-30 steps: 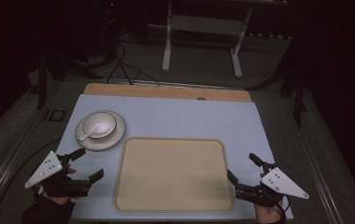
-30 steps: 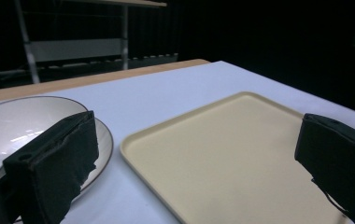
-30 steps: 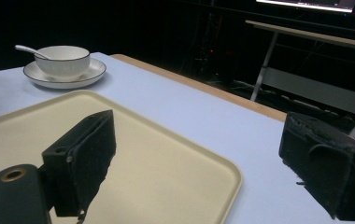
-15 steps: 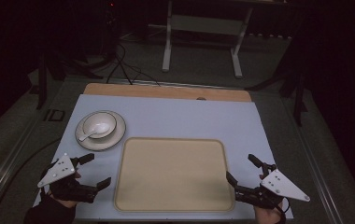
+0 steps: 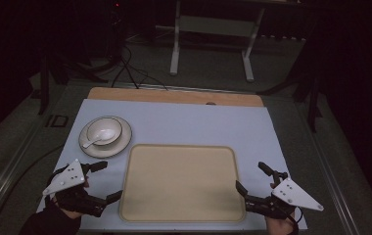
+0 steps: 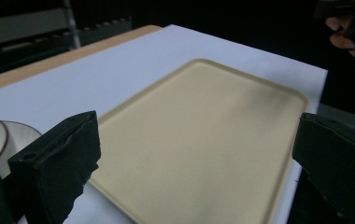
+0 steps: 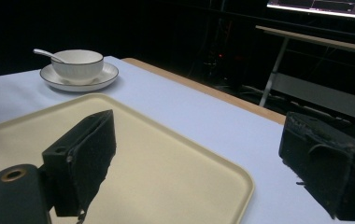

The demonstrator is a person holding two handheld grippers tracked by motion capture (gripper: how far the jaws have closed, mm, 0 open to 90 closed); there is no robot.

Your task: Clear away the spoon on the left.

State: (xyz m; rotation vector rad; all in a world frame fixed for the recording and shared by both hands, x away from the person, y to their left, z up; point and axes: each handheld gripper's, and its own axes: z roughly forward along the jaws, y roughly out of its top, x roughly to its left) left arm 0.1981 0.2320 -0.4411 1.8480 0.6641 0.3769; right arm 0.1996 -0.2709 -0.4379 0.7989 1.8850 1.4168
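pale blue table [image 5: 184,122]: both hand-held grippers, left [image 5: 103,182] and right [image 5: 255,178], gape wide, empty, flanking tan tray [image 5: 181,182]

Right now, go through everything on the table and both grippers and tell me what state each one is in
Tray: empty, flat on the table, between the two grippers.
Bowl: upright on the saucer, spoon inside.
Spoon: resting in the bowl, handle over the rim.
Saucer: flat on the table, beyond the tray's left corner.
Left gripper: open, holding nothing, beside the tray's left edge.
Right gripper: open, holding nothing, at the tray's right corner.
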